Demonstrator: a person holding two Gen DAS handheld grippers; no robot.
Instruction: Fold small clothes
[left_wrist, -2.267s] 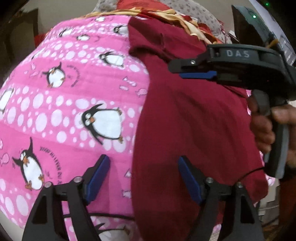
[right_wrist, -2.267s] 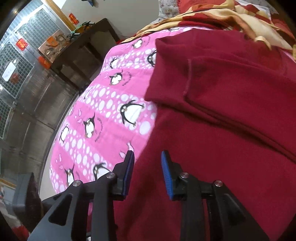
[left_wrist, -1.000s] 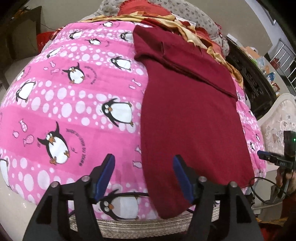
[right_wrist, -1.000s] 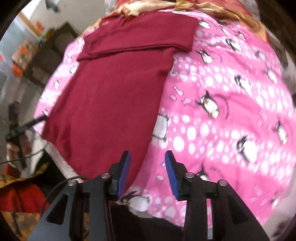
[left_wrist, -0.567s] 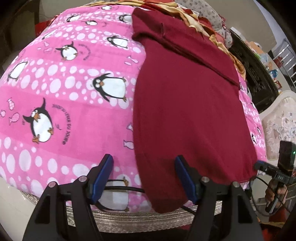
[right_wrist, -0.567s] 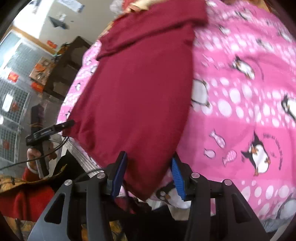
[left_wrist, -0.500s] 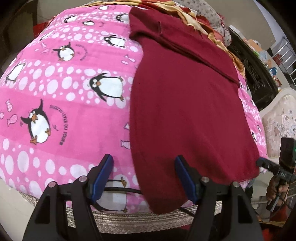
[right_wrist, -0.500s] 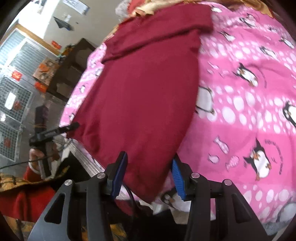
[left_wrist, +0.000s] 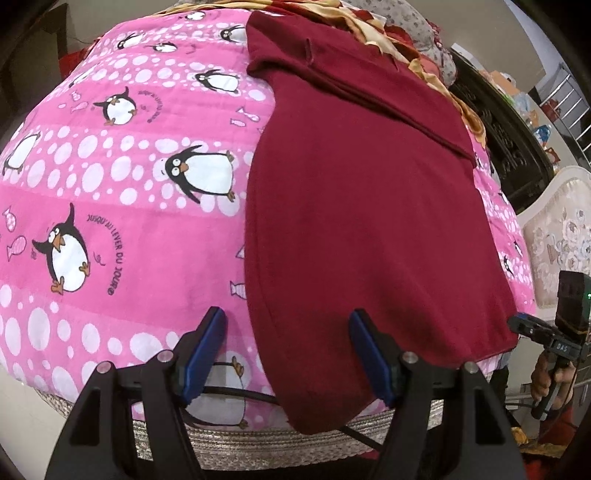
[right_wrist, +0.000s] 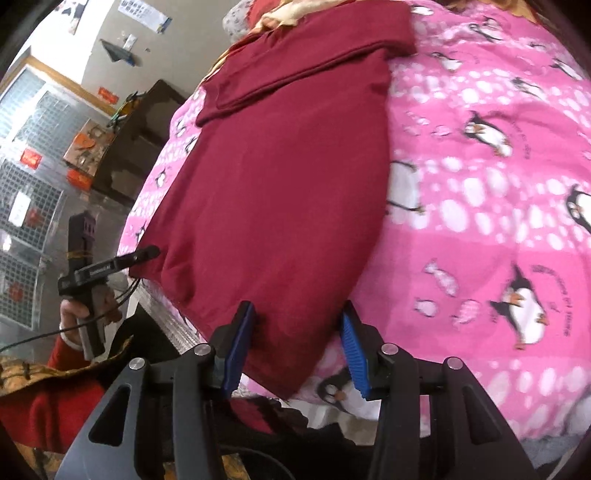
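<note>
While a pink penguin-print bedspread (left_wrist: 110, 192) covers the bed and fills most of both wrist views, a maroon garment (left_wrist: 354, 206) lies flat on it, running lengthwise from the far end toward the near edge. In the left wrist view the garment takes up the centre and the 3 o'clock half of the bedspread; in the right wrist view (right_wrist: 280, 177) it lies toward 10 o'clock. Its far end is folded over into a band across the top, at about 12 o'clock, and its near hem droops over the edge of the bed above a woven straw-coloured border (left_wrist: 229, 435).

A gold and red patterned cloth (left_wrist: 373, 26) is bunched beyond the garment at 12 o'clock. Dark wooden furniture (left_wrist: 509, 140) stands at 2 o'clock in the left view.

Both tools sit at the near hem. The left hand-held gripper (left_wrist: 288, 350) has its blue pads spread wide, with the garment's near left corner between them and neither pad pressing the cloth. The right hand-held gripper (right_wrist: 295, 343) is also spread apart, its pads straddling the other near corner without clamping it. Each gripper shows small in the other's view, just beside the hem.
</note>
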